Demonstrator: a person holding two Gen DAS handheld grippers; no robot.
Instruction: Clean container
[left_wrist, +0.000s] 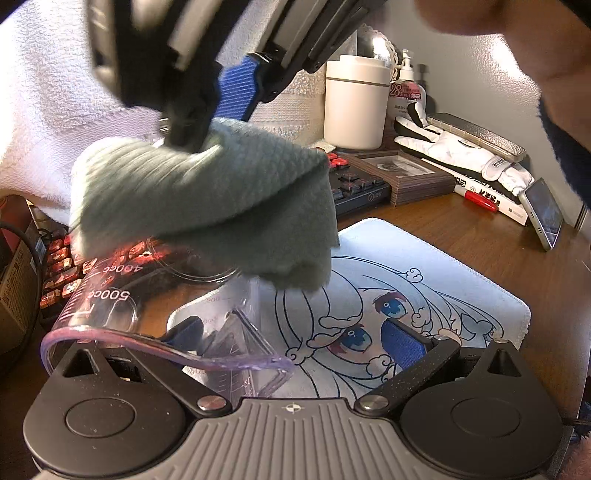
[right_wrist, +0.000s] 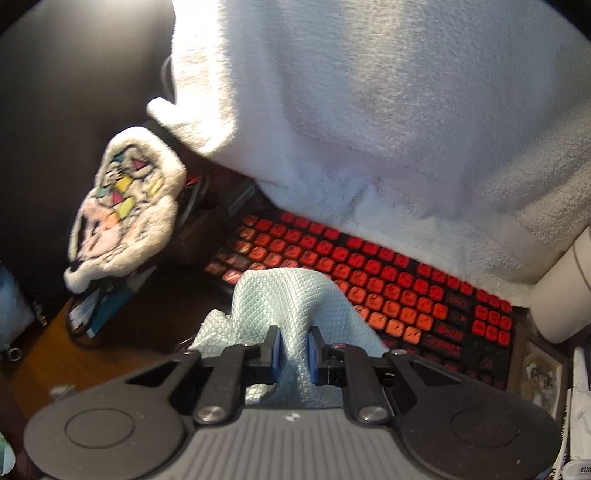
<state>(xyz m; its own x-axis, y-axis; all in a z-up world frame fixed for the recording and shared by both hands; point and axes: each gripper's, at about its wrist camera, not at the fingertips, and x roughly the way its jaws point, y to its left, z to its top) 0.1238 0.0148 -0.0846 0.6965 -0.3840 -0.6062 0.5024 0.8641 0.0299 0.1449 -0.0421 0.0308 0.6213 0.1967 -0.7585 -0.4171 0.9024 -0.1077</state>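
A clear plastic measuring cup (left_wrist: 122, 299) with red 400cc and 500cc marks lies tilted on its side in my left gripper (left_wrist: 295, 339). The left fingers stand wide apart; the left pad sits inside the cup's rim and the right pad (left_wrist: 402, 343) is off it, over the mouse pad. My right gripper (right_wrist: 293, 349) is shut on a pale green waffle cloth (right_wrist: 291, 299). In the left wrist view the right gripper (left_wrist: 207, 122) comes down from above and presses the cloth (left_wrist: 207, 199) against the cup's outer wall.
A mouse pad with an anime face (left_wrist: 424, 295) lies on the wooden desk (left_wrist: 480, 236). A keyboard with red backlit keys (right_wrist: 388, 284) sits under a white fluffy blanket (right_wrist: 369, 110). A white canister (left_wrist: 356, 99), a pump bottle, a photo frame, books and a phone (left_wrist: 546, 214) stand at the right.
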